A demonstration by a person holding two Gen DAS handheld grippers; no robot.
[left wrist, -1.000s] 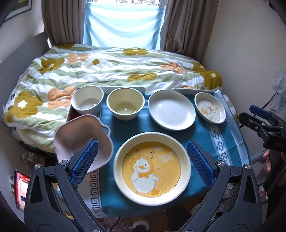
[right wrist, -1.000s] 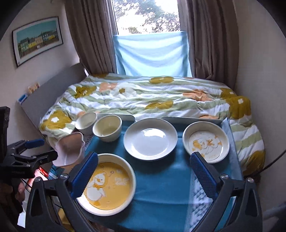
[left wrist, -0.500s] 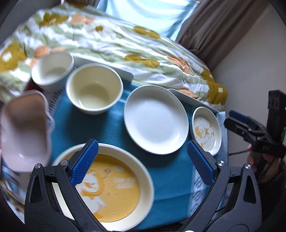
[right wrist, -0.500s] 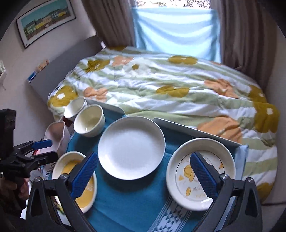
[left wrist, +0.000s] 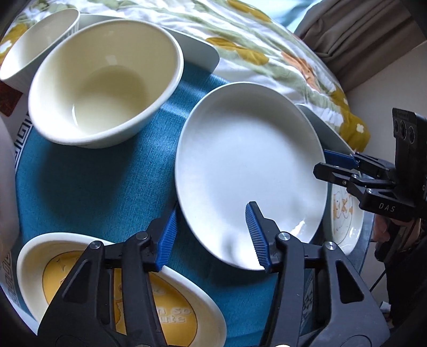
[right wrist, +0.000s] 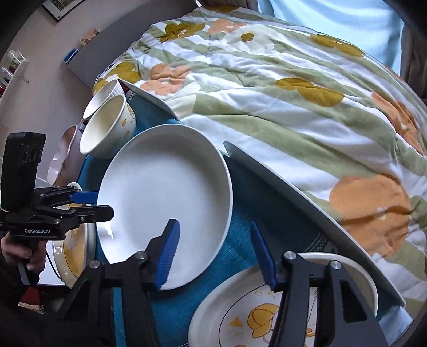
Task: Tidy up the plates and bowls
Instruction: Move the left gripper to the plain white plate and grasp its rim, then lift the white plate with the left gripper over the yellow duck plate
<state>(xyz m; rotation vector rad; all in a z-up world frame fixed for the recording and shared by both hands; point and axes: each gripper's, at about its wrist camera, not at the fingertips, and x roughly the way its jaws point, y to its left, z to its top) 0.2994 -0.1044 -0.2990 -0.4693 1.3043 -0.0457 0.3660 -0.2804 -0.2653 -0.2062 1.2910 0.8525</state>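
Between both hand-held grippers' (left wrist: 213, 237) jaws: white plate (left wrist: 248, 165) rim.

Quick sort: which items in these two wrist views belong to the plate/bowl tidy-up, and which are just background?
Job items:
- plain white plate
- cream bowl
- ribbed white bowl
- yellow duck plate
- small duck plate
- pink dish

Background:
- floral quilt
- teal cloth
- curtain
- framed picture

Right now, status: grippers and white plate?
Left gripper and right gripper: jaws just closing, not yet shut, white plate rim between each pair, opposite sides. Plate on blue cloth, nothing on it.
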